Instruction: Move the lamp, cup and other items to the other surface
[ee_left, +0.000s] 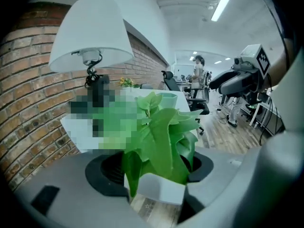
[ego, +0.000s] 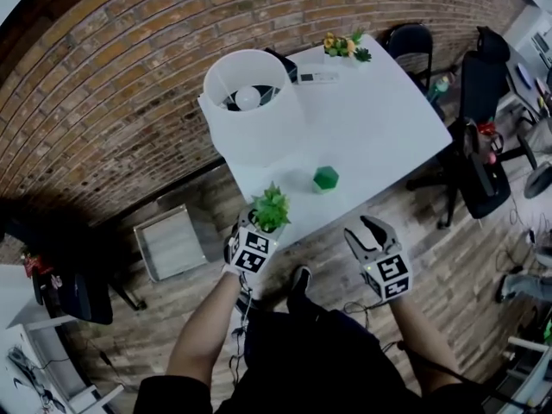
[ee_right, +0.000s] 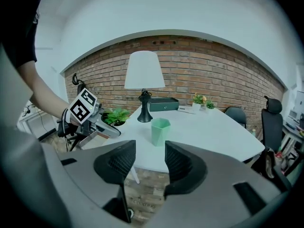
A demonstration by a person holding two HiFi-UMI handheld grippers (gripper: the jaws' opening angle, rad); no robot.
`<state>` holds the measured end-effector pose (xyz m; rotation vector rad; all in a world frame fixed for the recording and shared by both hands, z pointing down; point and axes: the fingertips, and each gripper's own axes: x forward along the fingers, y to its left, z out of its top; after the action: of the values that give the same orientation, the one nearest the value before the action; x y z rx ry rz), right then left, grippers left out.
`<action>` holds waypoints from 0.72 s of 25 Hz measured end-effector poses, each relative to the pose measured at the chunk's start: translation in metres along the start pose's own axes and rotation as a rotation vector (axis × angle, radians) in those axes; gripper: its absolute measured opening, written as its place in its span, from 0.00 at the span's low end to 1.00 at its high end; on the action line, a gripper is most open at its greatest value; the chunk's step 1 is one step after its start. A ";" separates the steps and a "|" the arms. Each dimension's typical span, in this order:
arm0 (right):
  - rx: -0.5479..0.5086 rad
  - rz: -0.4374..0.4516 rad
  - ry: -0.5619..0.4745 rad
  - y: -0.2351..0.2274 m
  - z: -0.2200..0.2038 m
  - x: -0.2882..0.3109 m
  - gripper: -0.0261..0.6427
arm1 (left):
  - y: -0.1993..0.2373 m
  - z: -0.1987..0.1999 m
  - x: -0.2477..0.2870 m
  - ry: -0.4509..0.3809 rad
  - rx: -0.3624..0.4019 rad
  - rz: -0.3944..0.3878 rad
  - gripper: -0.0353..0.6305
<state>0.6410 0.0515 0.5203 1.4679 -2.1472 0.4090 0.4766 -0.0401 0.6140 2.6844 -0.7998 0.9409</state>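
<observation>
sitting inside left tool [ee_left: 154, 169], potted plant [ee_left: 164, 132]

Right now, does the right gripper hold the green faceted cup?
No, the green faceted cup stands on the white table, beyond the right gripper's empty jaws.

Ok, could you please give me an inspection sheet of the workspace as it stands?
Surface: white table, mostly bare, set against a brick wall.
Job's things: lamp upright at the far left corner; green cup upright near the front edge; potted plant held at the near corner.
Clutter: black box by the lamp base; small plants and a flat white item at the far edge.
Grippers: left claw closed on the potted plant's white pot; right claw open, empty, short of the table.
Cables: thin cable on the floor by the person's shoes.
Surroundings: wooden floor, office chairs.
</observation>
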 end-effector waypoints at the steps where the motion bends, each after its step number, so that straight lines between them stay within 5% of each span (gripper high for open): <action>1: 0.011 -0.004 0.014 -0.005 -0.003 0.000 0.33 | 0.000 0.000 0.007 0.005 0.004 -0.001 0.49; 10: 0.047 -0.002 0.020 -0.034 -0.011 0.010 0.33 | 0.002 0.004 0.044 0.073 0.066 -0.016 0.49; 18: 0.071 0.013 0.001 -0.036 -0.008 0.018 0.33 | -0.001 -0.001 0.052 0.057 0.031 -0.029 0.49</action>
<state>0.6708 0.0284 0.5360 1.4922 -2.1627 0.4951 0.5105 -0.0615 0.6472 2.6747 -0.7395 1.0257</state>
